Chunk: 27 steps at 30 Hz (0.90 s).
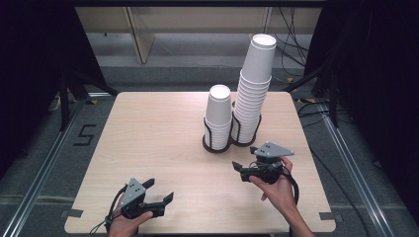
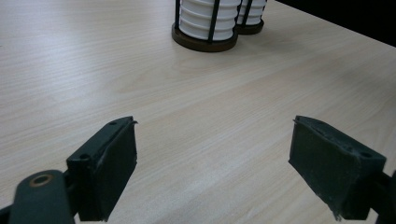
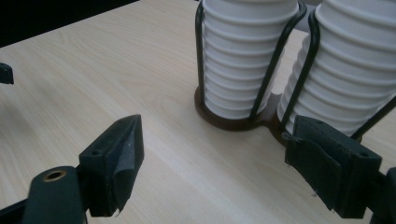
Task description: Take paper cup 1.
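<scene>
Clearly, the right claw (image 1: 245,170) stood wide and empty just before the short cup stack (image 1: 218,116).
Going well meant rising to the top cup's rim, squeezing gently; the left claw (image 1: 161,190) gaped empty on the surface (image 1: 148,143), well apart.

Pale wooden table (image 1: 158,143) with two-ring cup holder (image 1: 217,146).
</scene>
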### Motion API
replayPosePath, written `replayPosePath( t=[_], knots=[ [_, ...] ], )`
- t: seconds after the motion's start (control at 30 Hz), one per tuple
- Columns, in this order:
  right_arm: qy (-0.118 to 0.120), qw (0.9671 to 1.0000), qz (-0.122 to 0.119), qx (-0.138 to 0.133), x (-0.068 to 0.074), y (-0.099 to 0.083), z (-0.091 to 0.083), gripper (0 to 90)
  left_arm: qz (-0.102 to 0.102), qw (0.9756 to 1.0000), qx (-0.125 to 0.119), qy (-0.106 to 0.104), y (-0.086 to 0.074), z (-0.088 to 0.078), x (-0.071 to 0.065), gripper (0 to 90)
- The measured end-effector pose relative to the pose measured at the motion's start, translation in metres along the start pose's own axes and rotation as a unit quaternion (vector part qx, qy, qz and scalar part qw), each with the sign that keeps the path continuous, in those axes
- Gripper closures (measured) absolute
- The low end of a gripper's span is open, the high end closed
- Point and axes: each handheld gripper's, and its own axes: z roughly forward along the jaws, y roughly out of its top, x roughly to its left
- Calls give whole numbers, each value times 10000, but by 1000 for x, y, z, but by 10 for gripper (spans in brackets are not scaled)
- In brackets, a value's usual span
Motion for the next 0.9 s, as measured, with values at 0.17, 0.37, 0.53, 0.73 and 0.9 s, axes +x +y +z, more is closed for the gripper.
replayPosePath(
  t=[0.17, 0.37, 0.53, 0.73, 0.9],
  knots=[
    [58, 10000, 51, -42, 4, 10, 5, 191, -7, 10000, -2, -2, 0, 0, 0, 146],
    [65, 9998, -155, -131, 7, 22, 16, 191, 5, 10000, 35, 14, 0, 0, 1, 146],
    [207, 9996, -68, -159, 10, 33, 24, 189, 4, 10000, 24, 3, 0, 0, 1, 146],
    [116, 9995, -32, -281, 11, 50, 28, 182, 1, 10000, 18, 14, 0, 0, 0, 146],
    [-37, 9988, -52, -492, 8, 67, 33, 169, 24, 10000, 51, 37, 0, -1, 1, 146]
  ],
)
